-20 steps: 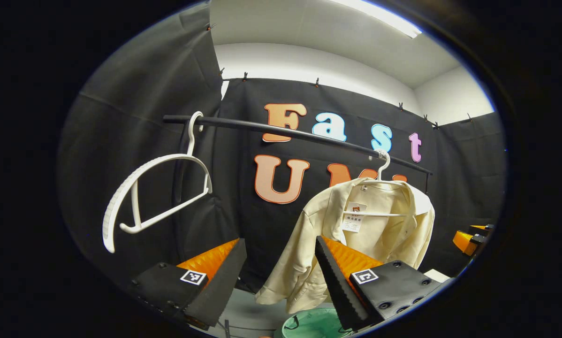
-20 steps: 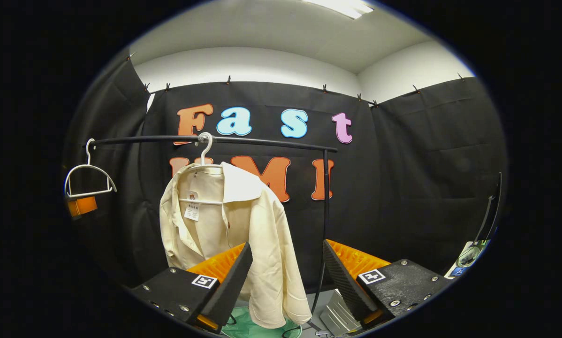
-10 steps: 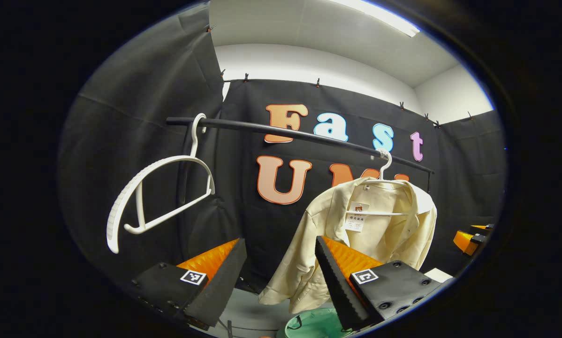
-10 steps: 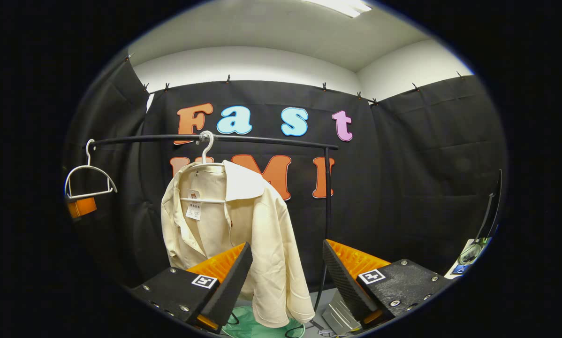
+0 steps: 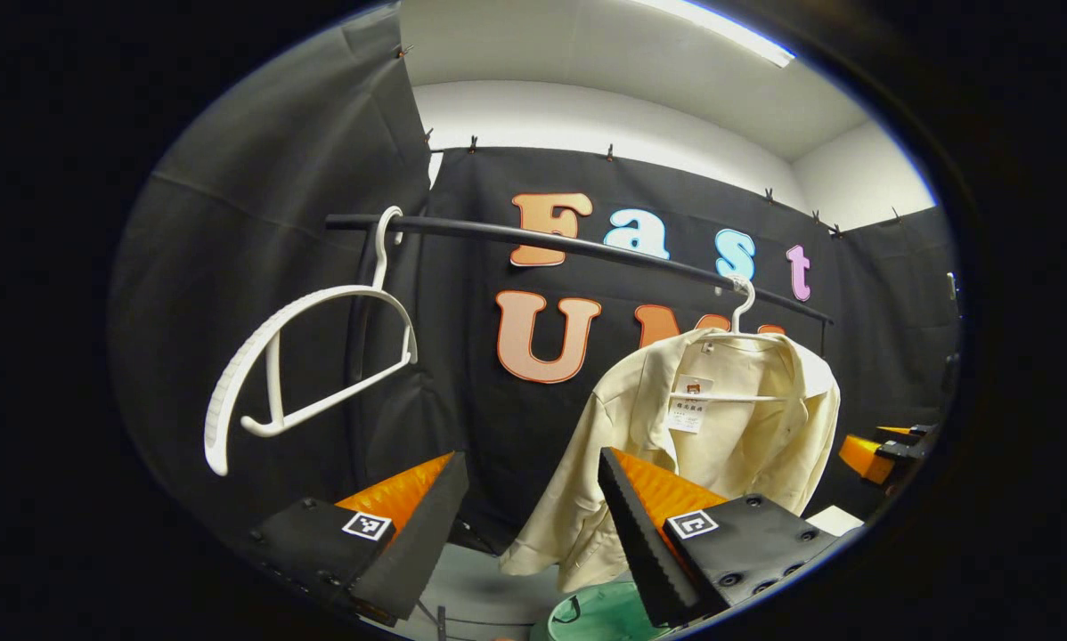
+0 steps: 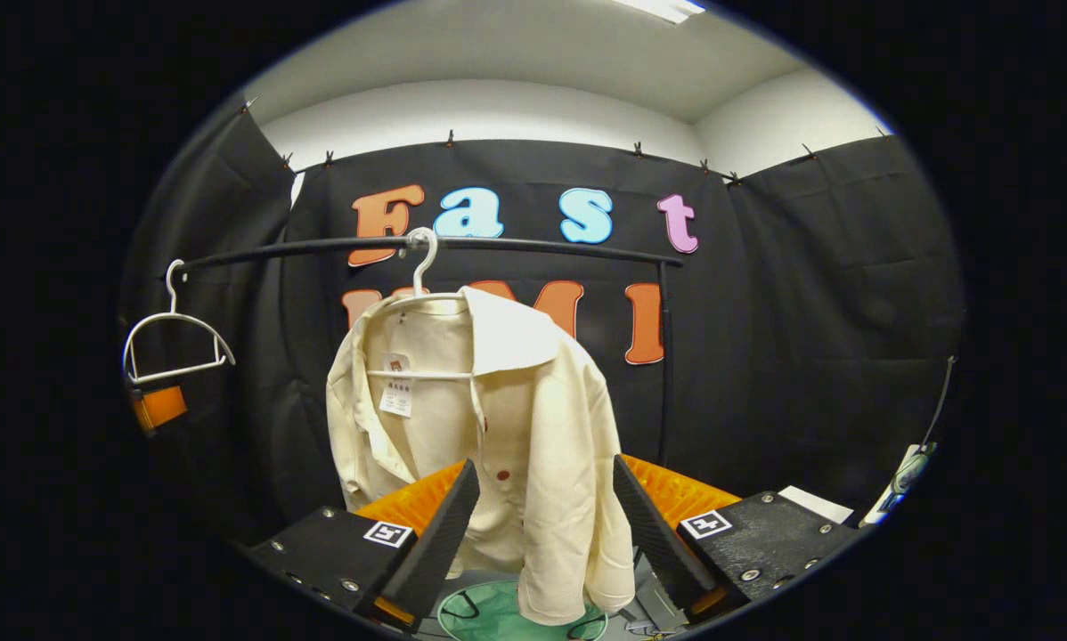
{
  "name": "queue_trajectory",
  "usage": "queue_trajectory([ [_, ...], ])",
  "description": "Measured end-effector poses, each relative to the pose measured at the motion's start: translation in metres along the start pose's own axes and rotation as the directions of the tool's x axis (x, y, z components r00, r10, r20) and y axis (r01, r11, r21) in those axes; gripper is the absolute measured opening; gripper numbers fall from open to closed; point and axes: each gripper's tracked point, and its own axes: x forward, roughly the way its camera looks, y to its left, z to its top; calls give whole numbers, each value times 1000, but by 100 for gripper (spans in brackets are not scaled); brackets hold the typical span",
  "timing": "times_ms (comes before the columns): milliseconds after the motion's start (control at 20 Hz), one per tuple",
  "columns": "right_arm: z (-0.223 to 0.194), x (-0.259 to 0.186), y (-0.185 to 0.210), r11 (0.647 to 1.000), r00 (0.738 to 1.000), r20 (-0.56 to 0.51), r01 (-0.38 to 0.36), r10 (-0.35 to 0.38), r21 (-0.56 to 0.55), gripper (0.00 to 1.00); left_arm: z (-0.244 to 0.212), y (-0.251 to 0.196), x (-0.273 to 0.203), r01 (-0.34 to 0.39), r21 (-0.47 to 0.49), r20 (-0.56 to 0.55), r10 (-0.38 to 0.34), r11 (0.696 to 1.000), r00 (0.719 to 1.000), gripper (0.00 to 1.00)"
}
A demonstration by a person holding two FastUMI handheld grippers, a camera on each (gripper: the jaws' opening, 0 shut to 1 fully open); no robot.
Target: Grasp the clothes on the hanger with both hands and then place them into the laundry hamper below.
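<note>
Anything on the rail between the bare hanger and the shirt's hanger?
Nothing: in the left gripper view the rail runs bare from the empty hanger to the shirt. The right gripper view agrees.

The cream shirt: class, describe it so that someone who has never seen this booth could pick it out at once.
Find the black rail running across the booth's black cloth wall. Two white hangers hook over it; the cream shirt hangs open-fronted from the hanger nearer the rail's upright post, above a green hamper. The other hanger is bare.
</note>
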Motion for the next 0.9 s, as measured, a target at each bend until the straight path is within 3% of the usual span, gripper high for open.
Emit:
queue_trajectory([
  [50, -5, 7, 4, 1000, 1000, -7, 3, -3, -5, 94, -2, 1, 1, -2, 3, -2, 2, 1000, 1000, 100],
  [100, -7, 14, 8, 1000, 1000, -9, 10, -10, -3, 94, -2, 1, 2, -6, 6, -4, 6, 1000, 1000, 96],
  [400, -19, 66, 18, 994, 995, -38, 95, -93, 52, 94, -11, 14, -1, -28, 3, -24, 28, 1000, 999, 100],
  [600, -22, 93, 14, 985, 986, -29, 163, -161, 59, 93, -12, 21, -2, -45, -4, -27, 45, 999, 999, 96],
  [650, -24, 102, 12, 982, 984, -33, 175, -173, 64, 93, -12, 23, -2, -51, 2, -27, 51, 999, 998, 100],
  [900, -28, 135, -1, 977, 981, -38, 194, -191, 93, 94, -13, 29, -7, -72, 18, -25, 73, 997, 997, 96],
])
